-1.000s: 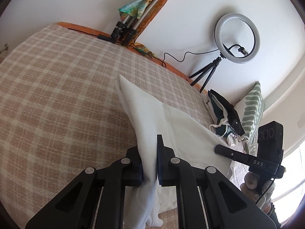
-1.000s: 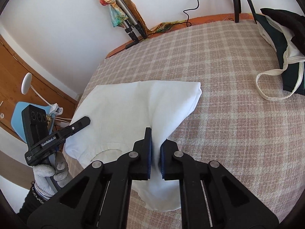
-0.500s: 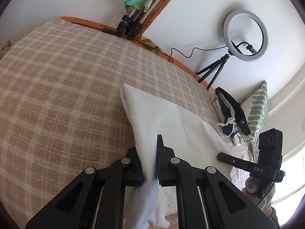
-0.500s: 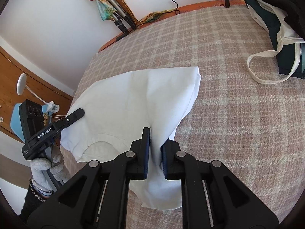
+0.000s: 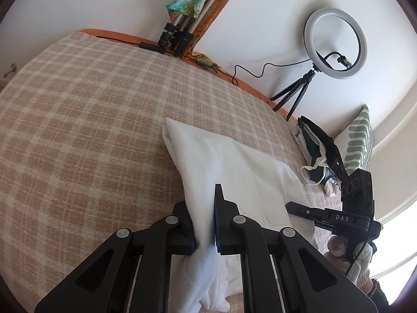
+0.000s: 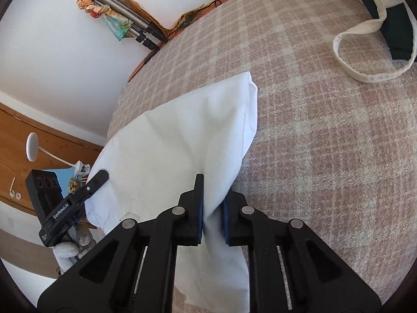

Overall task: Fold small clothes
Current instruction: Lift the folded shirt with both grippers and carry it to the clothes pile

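Observation:
A white garment lies on the plaid bed cover, its near part lifted. My left gripper is shut on one near corner of the garment, cloth hanging below the jaws. My right gripper is shut on the other near corner of the white garment. The far folded edge rests on the plaid bed cover. Each gripper shows in the other's view: the right one at right, the left one at left.
A dark bag with a cream strap and a green striped pillow lie at the bed's far right. A ring light on a tripod and folded tripods stand by the wall. The bag strap shows at upper right.
Both grippers have moved forward over the bed with the garment's near edge, carrying it toward the far edge. The cloth between them has grown shorter and more bunched.

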{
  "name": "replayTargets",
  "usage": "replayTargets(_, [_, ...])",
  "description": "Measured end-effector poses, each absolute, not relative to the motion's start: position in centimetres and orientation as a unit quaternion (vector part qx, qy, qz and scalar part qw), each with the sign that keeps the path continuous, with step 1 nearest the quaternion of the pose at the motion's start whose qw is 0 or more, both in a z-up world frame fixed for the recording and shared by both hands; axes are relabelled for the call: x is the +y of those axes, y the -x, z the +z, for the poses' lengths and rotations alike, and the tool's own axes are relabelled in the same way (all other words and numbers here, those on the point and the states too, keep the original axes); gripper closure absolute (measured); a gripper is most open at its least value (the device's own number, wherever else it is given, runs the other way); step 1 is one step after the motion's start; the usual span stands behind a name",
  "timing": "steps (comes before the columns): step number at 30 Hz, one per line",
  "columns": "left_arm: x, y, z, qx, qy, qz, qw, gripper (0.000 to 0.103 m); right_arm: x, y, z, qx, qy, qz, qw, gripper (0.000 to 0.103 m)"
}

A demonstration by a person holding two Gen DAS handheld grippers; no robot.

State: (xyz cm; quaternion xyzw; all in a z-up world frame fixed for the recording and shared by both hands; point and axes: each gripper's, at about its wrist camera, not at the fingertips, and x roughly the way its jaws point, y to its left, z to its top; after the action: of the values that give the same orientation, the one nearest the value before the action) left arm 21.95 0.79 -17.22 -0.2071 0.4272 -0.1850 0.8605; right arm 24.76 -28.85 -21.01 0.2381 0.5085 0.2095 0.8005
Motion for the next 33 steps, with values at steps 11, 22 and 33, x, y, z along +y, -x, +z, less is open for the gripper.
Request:
replayTargets(11, [-3.7,-21.1,-12.7,0.383,0.175,-0.244,0.874,0.094,-28.3,-21.9,-11.9,0.427,-0.102,0.196,0.877,0.093])
replayTargets(22, [-12.8,-24.4,-9.3,0.362,0.157,-0.314,0.864,0.095,-37.6,-21.9,-7.7,0.383,-0.093,0.142,0.908,0.093])
replayTargets(33, [-23.7,-27.7,-5.1,0.325,0.124,-0.365,0.863,0.095,-48.6,-22.6,-3.2,0.338,-0.079,0.075,0.935,0.093])
